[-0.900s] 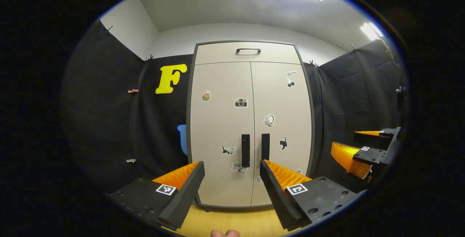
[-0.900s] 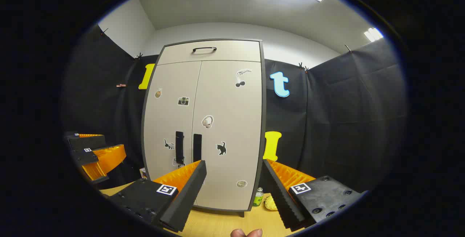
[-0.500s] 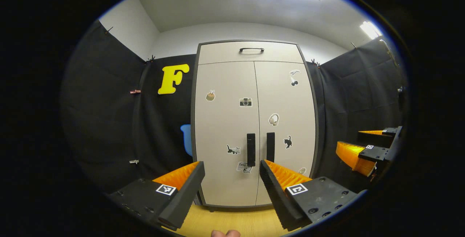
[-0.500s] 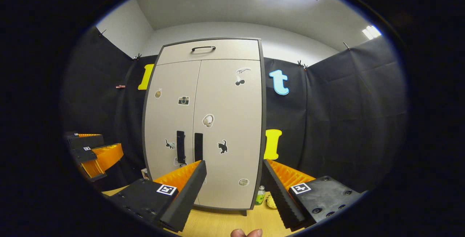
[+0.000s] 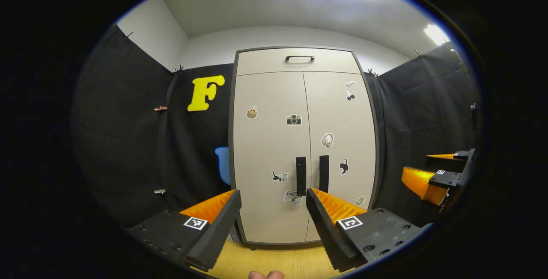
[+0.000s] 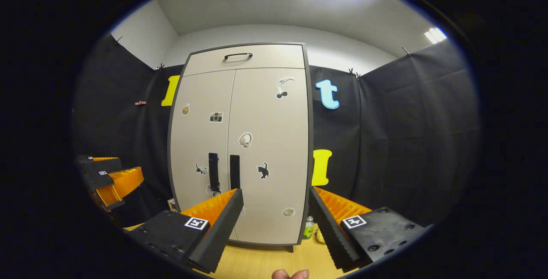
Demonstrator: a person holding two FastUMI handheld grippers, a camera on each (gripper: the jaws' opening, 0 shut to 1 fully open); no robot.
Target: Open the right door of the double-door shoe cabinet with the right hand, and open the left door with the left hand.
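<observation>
At twelve o'clock ahead, the shoe cabinet (image 5: 304,142) is standing shut on the worktop (image 6: 257,262). Both tools, left tool (image 5: 274,215) and right tool (image 6: 276,215), are hanging spread, gripping nothing. Stiff hinged doors, probably light: pinching the slim vertical right handle (image 6: 234,172) and left handle (image 5: 301,176) looks best.

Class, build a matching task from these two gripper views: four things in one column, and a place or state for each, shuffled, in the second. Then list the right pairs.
Things
1. right door handle
2. camera sticker
3. green bottle
4. left gripper

Place or state
A. on the left door, above its handle
B. open, fingers wide apart, holding nothing
C. on the wooden floor, at the cabinet's right foot
D. black vertical bar beside the centre seam, untouched

Pairs: 1-D, 2-A, 3-C, 4-B
</observation>
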